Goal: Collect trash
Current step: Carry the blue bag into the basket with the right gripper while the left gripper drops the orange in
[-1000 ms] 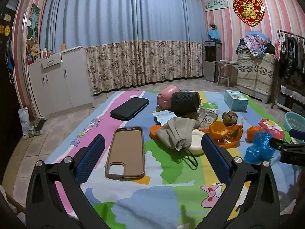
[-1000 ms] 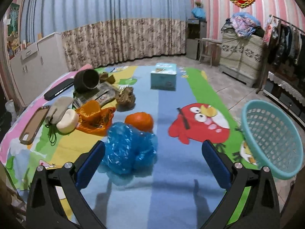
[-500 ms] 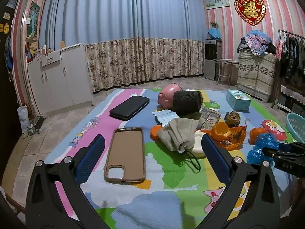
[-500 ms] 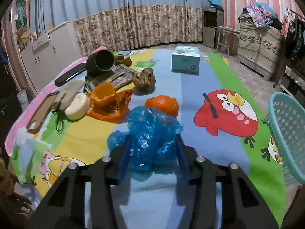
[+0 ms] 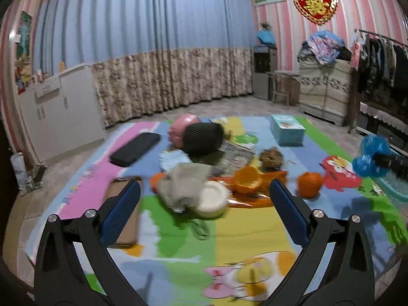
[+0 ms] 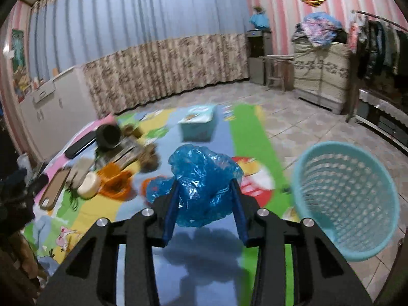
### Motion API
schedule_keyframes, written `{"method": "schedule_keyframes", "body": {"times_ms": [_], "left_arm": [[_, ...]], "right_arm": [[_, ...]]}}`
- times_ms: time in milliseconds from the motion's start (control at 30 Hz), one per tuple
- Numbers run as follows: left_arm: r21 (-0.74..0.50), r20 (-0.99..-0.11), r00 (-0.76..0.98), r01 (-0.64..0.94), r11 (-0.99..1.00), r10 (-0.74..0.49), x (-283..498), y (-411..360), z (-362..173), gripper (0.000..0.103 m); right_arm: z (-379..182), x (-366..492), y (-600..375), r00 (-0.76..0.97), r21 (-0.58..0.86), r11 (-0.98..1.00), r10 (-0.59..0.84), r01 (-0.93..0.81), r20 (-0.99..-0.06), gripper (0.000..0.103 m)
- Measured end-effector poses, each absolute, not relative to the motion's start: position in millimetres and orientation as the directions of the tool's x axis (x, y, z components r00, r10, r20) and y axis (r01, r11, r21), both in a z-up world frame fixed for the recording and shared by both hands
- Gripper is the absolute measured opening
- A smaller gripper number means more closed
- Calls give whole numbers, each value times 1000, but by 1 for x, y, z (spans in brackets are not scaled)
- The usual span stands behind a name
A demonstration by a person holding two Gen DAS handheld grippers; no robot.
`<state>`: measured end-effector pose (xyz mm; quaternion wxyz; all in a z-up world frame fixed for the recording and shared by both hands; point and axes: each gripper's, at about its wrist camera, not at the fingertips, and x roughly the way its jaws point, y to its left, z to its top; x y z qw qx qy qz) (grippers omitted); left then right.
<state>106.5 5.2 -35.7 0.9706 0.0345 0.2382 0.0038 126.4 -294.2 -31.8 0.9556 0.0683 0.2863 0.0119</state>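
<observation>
My right gripper (image 6: 205, 187) is shut on a crumpled blue plastic bag (image 6: 204, 178) and holds it lifted above the play mat; its shadow falls on the mat below. In the left wrist view that blue plastic bag (image 5: 371, 156) hangs at the far right edge. A teal mesh basket (image 6: 346, 199) lies tilted on the floor just right of the bag. My left gripper (image 5: 204, 199) is open and empty, low over the mat. Beyond its fingers lie orange peel (image 5: 246, 182), an orange (image 5: 309, 185), a white round dish (image 5: 213, 199) and a beige cloth (image 5: 182, 181).
Further back on the mat lie a black cylinder (image 5: 202, 140), a pink pot (image 5: 182, 127), a teal tissue box (image 5: 287, 128), a brown crumpled wad (image 5: 271, 155), a brown phone case (image 6: 54, 190) and a black case (image 5: 135, 149). White cabinets (image 5: 61, 109) stand left, furniture right.
My right gripper closed on the blue bag and lifted it off the mat, swinging right toward the basket. My left gripper drifted to the right across the mat, still open.
</observation>
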Motion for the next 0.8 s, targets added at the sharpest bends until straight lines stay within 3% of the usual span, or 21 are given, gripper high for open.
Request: {"method": "schedule_keyframes", "body": {"times_ms": [200, 333, 667, 800], "left_arm": [[62, -508, 860, 89, 994, -45, 115, -43, -48, 98], [106, -542, 838, 139, 985, -60, 124, -80, -64, 98], [22, -646, 754, 171, 985, -117, 171, -119, -77, 98], [-5, -684, 715, 191, 982, -143, 188, -131, -82, 87]], "right_arm": [[-10, 131, -354, 862, 133, 982, -52, 137, -504, 39], [-26, 136, -376, 843, 154, 969, -84, 194, -532, 39], [-15, 131, -384, 856, 94, 980, -105, 176, -506, 39], [-19, 131, -391, 849, 108, 977, -104, 185, -518, 39]]}}
